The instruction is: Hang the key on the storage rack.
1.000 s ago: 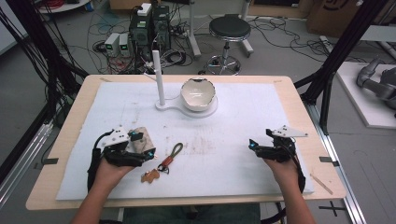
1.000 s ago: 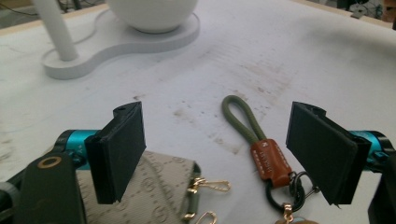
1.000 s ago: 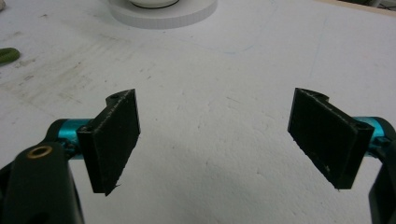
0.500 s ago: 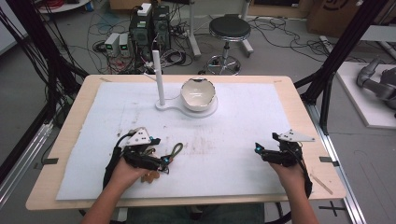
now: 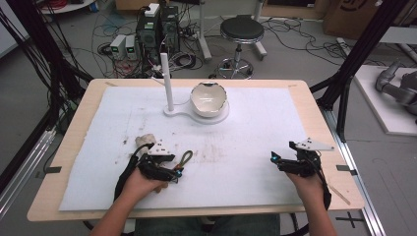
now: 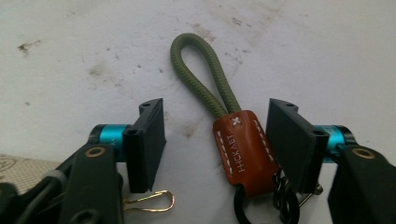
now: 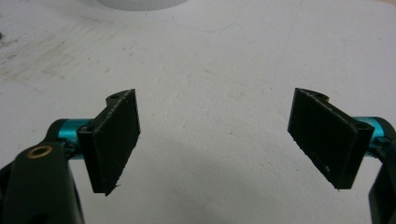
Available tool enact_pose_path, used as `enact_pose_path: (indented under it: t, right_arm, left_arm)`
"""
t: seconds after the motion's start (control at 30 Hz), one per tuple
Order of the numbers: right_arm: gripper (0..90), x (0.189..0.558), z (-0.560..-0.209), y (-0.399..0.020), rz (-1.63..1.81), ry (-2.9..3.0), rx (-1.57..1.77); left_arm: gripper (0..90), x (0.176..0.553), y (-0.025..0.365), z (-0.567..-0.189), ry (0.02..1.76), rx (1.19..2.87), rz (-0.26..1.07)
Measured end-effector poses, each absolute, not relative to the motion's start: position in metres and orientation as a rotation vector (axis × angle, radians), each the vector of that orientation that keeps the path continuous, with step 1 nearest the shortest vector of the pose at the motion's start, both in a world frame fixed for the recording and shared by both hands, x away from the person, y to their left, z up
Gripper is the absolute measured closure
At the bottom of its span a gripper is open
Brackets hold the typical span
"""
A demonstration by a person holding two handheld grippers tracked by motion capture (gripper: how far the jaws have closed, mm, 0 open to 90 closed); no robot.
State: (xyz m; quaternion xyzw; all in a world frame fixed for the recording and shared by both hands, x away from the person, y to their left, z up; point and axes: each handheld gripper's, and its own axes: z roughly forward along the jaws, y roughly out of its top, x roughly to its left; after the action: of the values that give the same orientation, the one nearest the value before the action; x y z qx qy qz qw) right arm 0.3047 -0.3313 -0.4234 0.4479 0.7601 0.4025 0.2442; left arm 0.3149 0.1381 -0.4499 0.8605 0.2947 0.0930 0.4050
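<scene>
Left gripper view, braided olive cord loop [image 6: 205,70], stitched tan leather tab [image 6: 243,151]

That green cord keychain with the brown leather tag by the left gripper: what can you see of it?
The green cord keychain is a braided olive loop gathered into a brown leather tag with white stitching and stamped letters. Black metal rings hang from the tag. It lies flat on the stained white mat, between the left gripper and its closing pads, the tag nearest the right-hand pad.
</scene>
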Motion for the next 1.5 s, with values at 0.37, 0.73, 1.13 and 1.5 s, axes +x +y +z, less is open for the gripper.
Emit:
enact_pose_path:
  t: [0.37,0.73,1.13,1.5]
  right_arm:
    - [17.2,0.310,-0.424,-0.325,1.085,2.100,1.199]
    - [17.2,0.312,-0.424,-0.323,1.083,2.106,1.188]
    - [17.2,0.311,-0.425,-0.319,1.084,2.115,1.181]
    - [17.2,0.313,-0.426,-0.315,1.079,2.126,1.176]
  left_arm:
    - [60.6,0.307,0.138,-0.450,0.707,2.196,0.290]
    - [69.6,0.302,0.132,-0.443,0.628,2.216,0.311]
    - [69.9,0.297,0.135,-0.398,0.558,2.023,0.388]
    - [69.9,0.327,0.154,-0.333,0.587,1.941,0.547]
